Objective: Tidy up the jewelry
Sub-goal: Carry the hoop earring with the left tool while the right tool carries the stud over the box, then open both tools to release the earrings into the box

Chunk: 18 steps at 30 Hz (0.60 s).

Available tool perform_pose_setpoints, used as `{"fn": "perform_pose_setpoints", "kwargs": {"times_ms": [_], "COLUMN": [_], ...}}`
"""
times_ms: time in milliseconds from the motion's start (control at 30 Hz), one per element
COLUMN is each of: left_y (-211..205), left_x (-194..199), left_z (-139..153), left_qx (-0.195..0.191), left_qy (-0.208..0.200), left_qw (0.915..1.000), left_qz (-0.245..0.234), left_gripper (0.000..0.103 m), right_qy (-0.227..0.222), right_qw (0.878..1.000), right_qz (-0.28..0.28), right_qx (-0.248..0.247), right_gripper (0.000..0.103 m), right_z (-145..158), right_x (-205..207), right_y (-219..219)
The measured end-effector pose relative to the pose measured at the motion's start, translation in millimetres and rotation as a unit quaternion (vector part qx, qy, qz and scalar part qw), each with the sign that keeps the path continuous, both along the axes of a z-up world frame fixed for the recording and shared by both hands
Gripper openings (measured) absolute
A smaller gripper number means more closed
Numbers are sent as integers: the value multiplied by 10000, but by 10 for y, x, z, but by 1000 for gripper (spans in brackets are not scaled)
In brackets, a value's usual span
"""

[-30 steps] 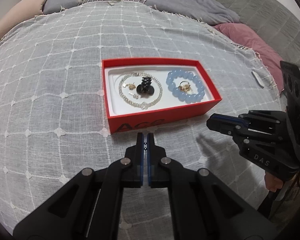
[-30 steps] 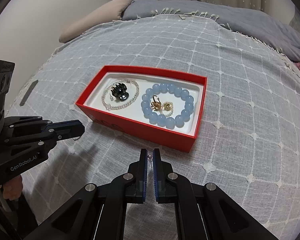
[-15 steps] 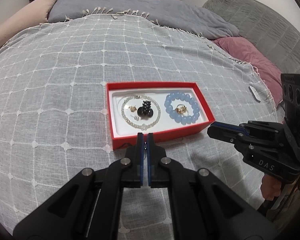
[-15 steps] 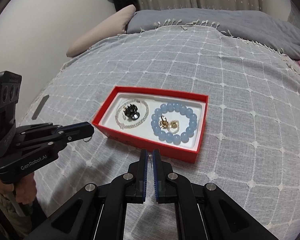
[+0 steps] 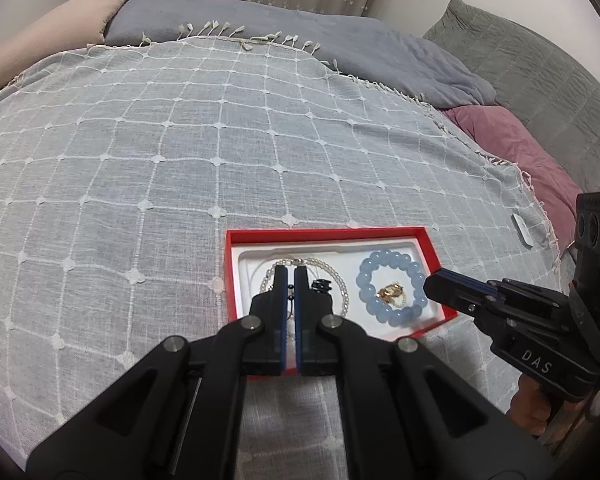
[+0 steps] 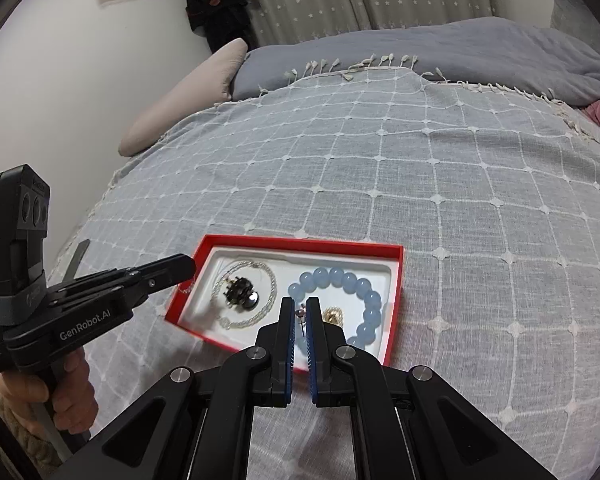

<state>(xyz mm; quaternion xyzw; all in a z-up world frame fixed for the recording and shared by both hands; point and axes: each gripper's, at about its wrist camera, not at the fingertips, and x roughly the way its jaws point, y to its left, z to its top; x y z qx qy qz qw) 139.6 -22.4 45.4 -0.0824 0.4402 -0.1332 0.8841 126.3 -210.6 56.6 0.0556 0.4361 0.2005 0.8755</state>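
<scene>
Our left tongs (image 5: 291, 280) are pressed nearly together, and a tiny dark thing, too small to name, sits in the thin gap between them. They hang over the left side of the red box (image 5: 324, 235), just above the clear bead necklace (image 5: 342, 284).

Our right tongs (image 6: 299, 312) pinch a small pin earring (image 6: 300, 314) with a little pale ball on top. The gap between them is small. They hang over the near side of the red box (image 6: 300, 243), above the blue bead bracelet (image 6: 352, 280).

Inside the box there is a white tray (image 6: 342, 265). The necklace (image 6: 270, 280) lies in a loop on the left, with a black hair clip (image 6: 240, 294) in its middle. The bracelet (image 5: 392, 258) lies in a ring on the right. A gold piece (image 5: 390, 293) rests inside that ring.

The box sits on a bed, on a grey blanket (image 5: 180, 140) with white criss-cross lines. A beige pillow (image 6: 188, 100) and a pink pillow (image 5: 516, 148) lie farther off on the bed.
</scene>
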Motion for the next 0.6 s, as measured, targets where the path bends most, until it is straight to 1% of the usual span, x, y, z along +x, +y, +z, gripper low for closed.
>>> {"fn": "perform_pose_setpoints", "kwargs": {"times_ms": [67,167,267,333,367,400,600], "left_y": [-21,-65,-49,-32,-33,-36,-36], "left_x": [44,70,94,109,110,106,62], "left_z": [-33,-52,-68,-77,-79,-78,-32], "left_qx": [3,109,47,8,0,-5,-9], "left_qy": [33,-4,8,31,29,28,7], "left_qw": [10000,9999,10000,10000,10000,10000,10000], "left_qz": [-12,-23,-14,-28,-32,-46,-51], "left_gripper": [3,3,4,11,15,16,16], "right_qy": [19,21,36,56,61,65,-2], "right_qw": [10000,9999,9998,9998,9999,9998,9997], "right_qz": [-64,-162,-140,-147,-147,-147,-236], "right_qx": [-14,0,136,85,68,69,59], "right_gripper": [5,6,6,7,11,13,13], "right_z": [-39,-65,-86,-103,-108,-111,-69], "right_x": [42,107,173,197,197,195,157], "right_y": [-6,-30,-27,0,5,7,-20]}}
